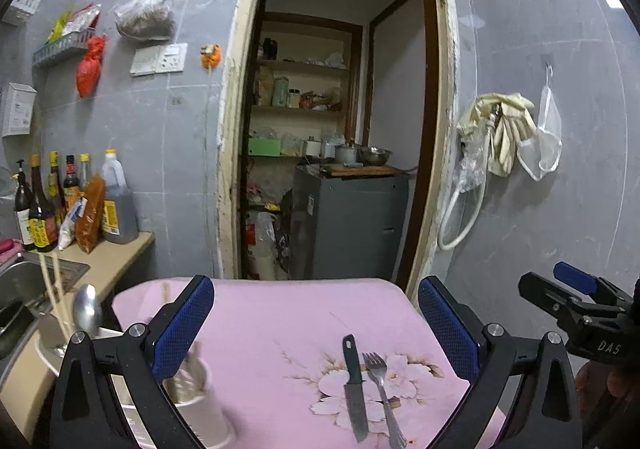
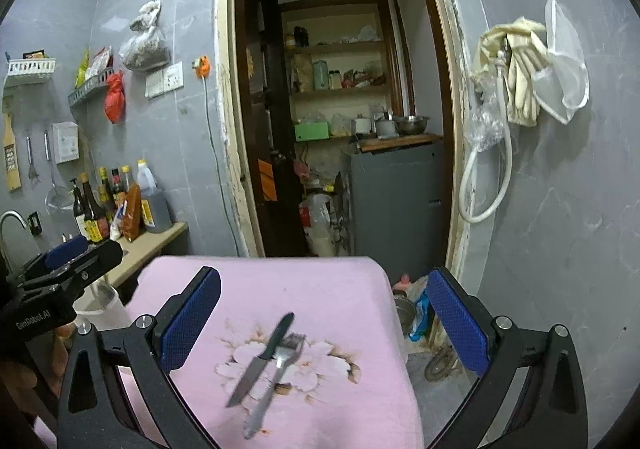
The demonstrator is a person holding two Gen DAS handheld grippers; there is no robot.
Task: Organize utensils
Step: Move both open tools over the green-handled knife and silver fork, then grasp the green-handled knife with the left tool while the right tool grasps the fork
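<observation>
Fingers on my left gripper [image 1: 316,323] are spread wide with nothing between them; same for my right gripper [image 2: 324,317]. Knife [image 1: 354,385] and fork [image 1: 383,393] lie side by side, just about touching, on the flower print of the pink cloth [image 1: 280,313] covering the desk. White holder [image 1: 192,405] stands at the cloth's left edge, partly hidden behind my left finger; a spoon [image 1: 87,309] and chopsticks [image 1: 54,289] stick up beside it, though I cannot tell from which cup. Sink [image 1: 24,281] lies further left.
</observation>
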